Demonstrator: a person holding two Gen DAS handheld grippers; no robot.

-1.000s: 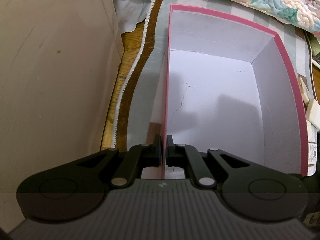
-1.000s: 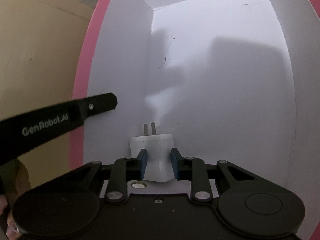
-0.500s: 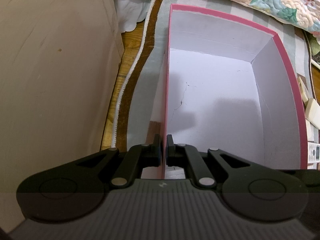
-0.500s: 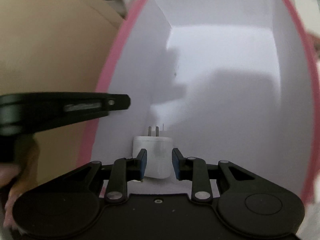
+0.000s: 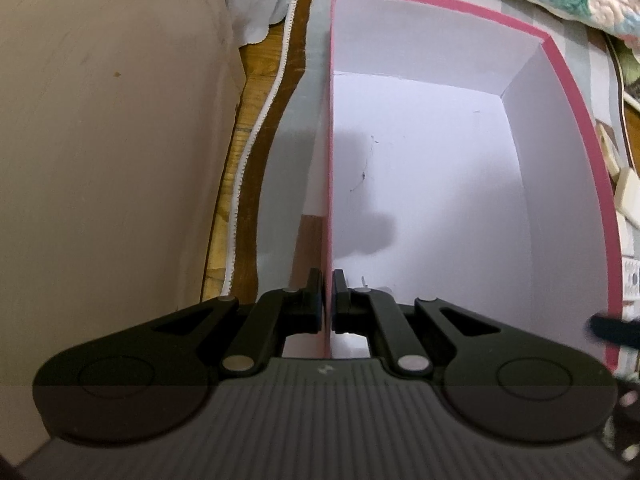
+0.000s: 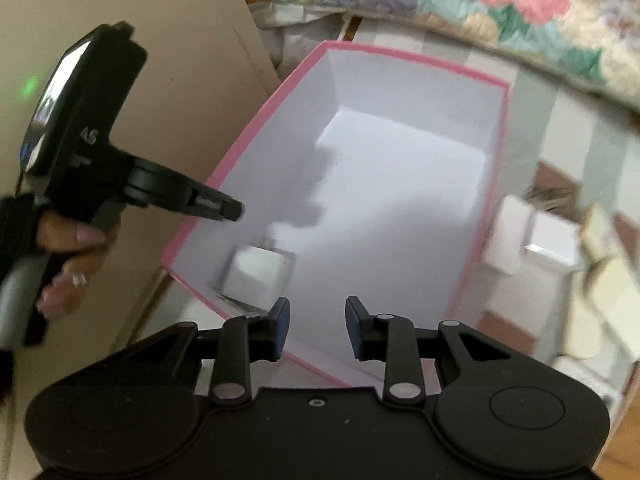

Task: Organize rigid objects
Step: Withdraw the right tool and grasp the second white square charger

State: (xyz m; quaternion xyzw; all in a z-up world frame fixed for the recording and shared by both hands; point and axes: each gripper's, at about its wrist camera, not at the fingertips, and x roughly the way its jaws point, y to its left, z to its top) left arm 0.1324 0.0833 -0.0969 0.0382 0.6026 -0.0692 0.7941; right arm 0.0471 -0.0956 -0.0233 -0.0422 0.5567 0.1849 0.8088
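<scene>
A white box with a pink rim (image 5: 440, 2) stands open on a striped cloth. My left gripper (image 5: 328, 308) is shut on its left wall near the front corner; seen from the right wrist, the left gripper (image 6: 236, 212) reaches over the rim, a hand on its handle. A white plug charger (image 6: 256, 276) lies on the box floor (image 6: 400, 200) in the near left corner; only its prongs (image 5: 362, 280) show past my left fingers. My right gripper (image 6: 316, 328) hangs above the box's near edge, jaws opening, nothing between them.
A beige panel (image 5: 100, 120) stands close on the left. A floral quilt (image 6: 480, 0) lies behind the box. Several white and cream items (image 6: 552, 248) and a remote control (image 5: 630, 280) sit to the box's right.
My right gripper let go of the charger, rose out of the box and rolled. The charger now lies in the corner. My left gripper kept its grip and place.
</scene>
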